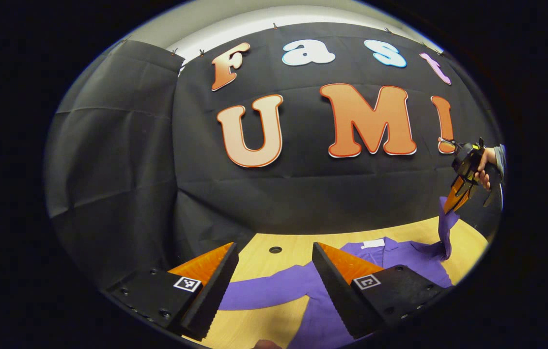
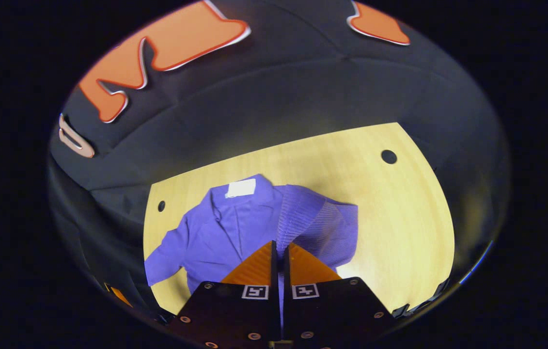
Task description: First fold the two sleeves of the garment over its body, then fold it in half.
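A purple long-sleeved knit garment [image 2: 235,228] lies spread on the pale wooden table [image 2: 399,218], its collar with a white rectangular label [image 2: 241,188] toward the black cloth wall [image 1: 303,194]. In the left gripper view the left gripper [image 1: 274,281] hangs low over the table on the near side of the garment, its fingers wide apart with nothing between them; one sleeve [image 1: 264,291] lies flat on the table, stretched out sideways from the garment's body beyond those fingers. A small round hole [image 1: 275,250] in the table sits just behind that sleeve. In the same view the right gripper [image 1: 455,201], held by a person's hand [image 1: 484,167], is raised above the far side of the garment, and the other sleeve [image 1: 446,228] hangs from its tips, lifted off the table. In the right gripper view the right gripper's fingers [image 2: 254,269] stand pressed together on a strip of that purple cloth, with the ribbed sleeve [image 2: 312,223] bunched up beside the garment's body directly beyond them. Two more dark holes [image 2: 389,156] mark the table on either side of the garment.
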A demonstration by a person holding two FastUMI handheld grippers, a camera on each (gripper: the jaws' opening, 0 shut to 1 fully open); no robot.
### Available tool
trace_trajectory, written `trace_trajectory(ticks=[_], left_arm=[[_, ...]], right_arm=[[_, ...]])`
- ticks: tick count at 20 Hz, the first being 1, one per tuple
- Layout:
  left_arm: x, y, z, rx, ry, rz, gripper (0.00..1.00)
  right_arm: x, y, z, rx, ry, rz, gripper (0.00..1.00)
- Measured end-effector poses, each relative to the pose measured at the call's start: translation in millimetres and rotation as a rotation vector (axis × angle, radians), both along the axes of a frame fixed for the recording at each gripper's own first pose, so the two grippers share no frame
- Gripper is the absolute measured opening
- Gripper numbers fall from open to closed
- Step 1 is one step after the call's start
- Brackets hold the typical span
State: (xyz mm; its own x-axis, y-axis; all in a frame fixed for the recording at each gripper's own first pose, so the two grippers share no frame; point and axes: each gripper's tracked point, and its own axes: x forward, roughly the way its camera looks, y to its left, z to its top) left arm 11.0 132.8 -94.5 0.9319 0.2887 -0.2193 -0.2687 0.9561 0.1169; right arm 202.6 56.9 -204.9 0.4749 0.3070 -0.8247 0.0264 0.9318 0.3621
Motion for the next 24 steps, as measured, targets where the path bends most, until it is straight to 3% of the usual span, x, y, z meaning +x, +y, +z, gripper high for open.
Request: trace_trajectory(ticks=[7, 13, 17, 23, 24], left_arm=[[-8, 56, -1, 0.017, 0.002, 0.082, 0.98], [-4, 105, -2, 0.061, 0.01, 0.128, 0.98], [0, 132, -11, 0.056, 0.029, 0.146, 0.98], [9, 171, -49, -0.041, 0.149, 0.15, 0.98], [11, 178, -64, -0.071, 0.197, 0.151, 0.98]], right_arm=[[-10, 83, 17, 0.039, -0.029, 0.119, 0.03], [-11, 145, 18, 0.113, -0.053, 0.135, 0.05], [-8, 166, 46, 0.203, -0.151, 0.116, 0.34], [-6, 143, 101, 0.197, -0.392, 0.054, 0.62], [-7, 133, 107, 0.174, -0.436, 0.038, 0.73]])
